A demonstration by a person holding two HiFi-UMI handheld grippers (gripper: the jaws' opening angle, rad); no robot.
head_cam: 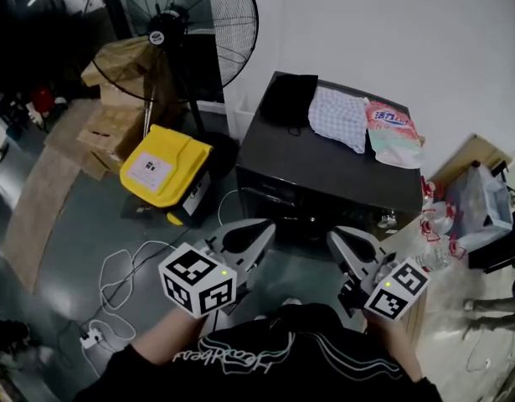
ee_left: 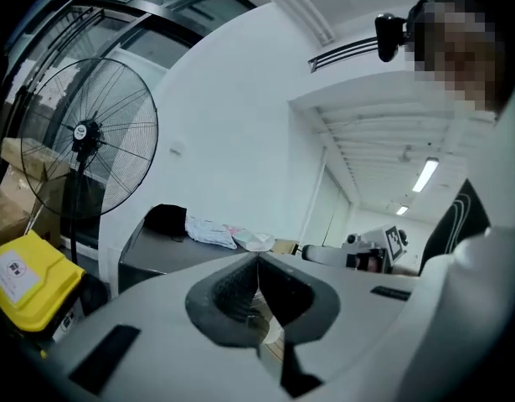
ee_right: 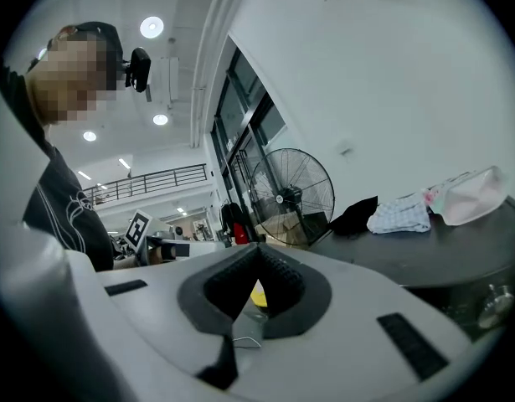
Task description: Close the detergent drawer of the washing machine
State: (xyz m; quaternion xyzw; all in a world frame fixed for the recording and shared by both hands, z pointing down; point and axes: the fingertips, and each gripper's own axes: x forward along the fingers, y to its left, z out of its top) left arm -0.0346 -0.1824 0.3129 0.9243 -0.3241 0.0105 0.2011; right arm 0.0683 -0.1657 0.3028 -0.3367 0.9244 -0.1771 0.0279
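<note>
The dark washing machine [head_cam: 324, 170] stands against the white wall, seen from above; its front face is in shadow and I cannot make out the detergent drawer. On its lid lie a black cloth [head_cam: 289, 99], a checked cloth [head_cam: 339, 117] and a pink detergent bag [head_cam: 393, 131]. My left gripper [head_cam: 259, 231] and right gripper [head_cam: 337, 239] hover side by side short of the machine's front, both shut and holding nothing. In the left gripper view the machine [ee_left: 161, 256] lies beyond the touching jaws. Its lid [ee_right: 445, 249] sits to the right in the right gripper view.
A big standing fan [head_cam: 186, 32] and cardboard boxes [head_cam: 115, 124] are to the machine's left, with a yellow case [head_cam: 163, 164] on the floor. White cables [head_cam: 115, 283] trail across the floor. Plastic bags and bottles [head_cam: 458, 216] crowd the right side.
</note>
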